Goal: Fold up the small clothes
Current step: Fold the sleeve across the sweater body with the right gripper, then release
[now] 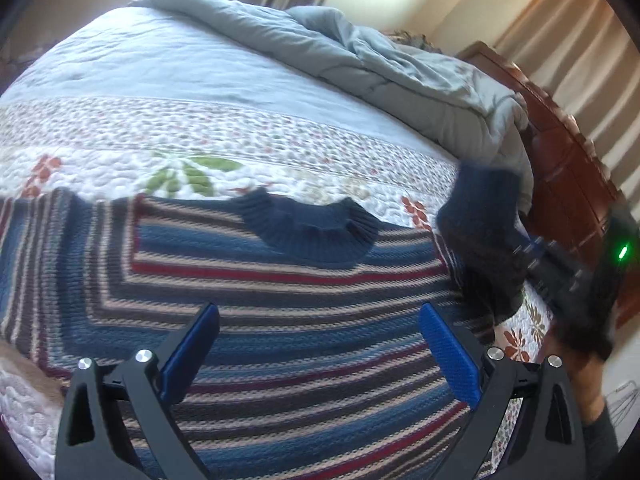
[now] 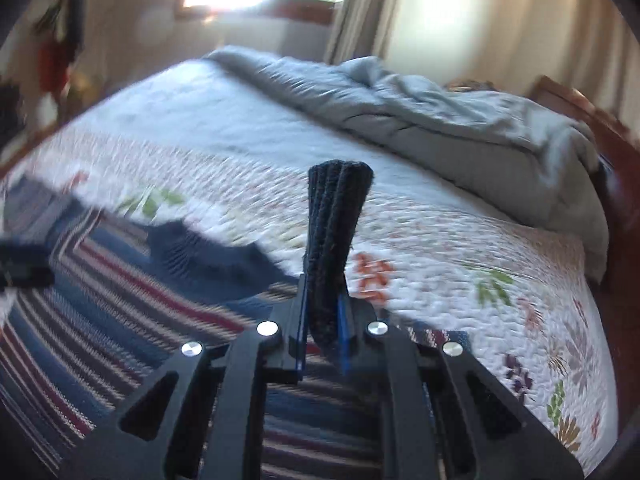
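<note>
A striped knit sweater [image 1: 280,320] in blue, red and tan lies flat on the bed with its navy ribbed collar [image 1: 312,232] pointing away from me. My left gripper [image 1: 320,344] is open and empty, just above the sweater's chest. My right gripper [image 2: 324,320] is shut on the sweater's navy ribbed sleeve cuff [image 2: 336,216] and holds it lifted above the sweater's right side. In the left wrist view the lifted cuff [image 1: 484,220] and the right gripper [image 1: 568,280] show at the right.
The sweater lies on a white floral quilt [image 1: 200,128] covering the bed. A rumpled grey duvet [image 1: 400,68] is heaped at the far side. A red-brown wooden bed frame [image 1: 568,168] runs along the right, with curtains [image 1: 580,52] behind.
</note>
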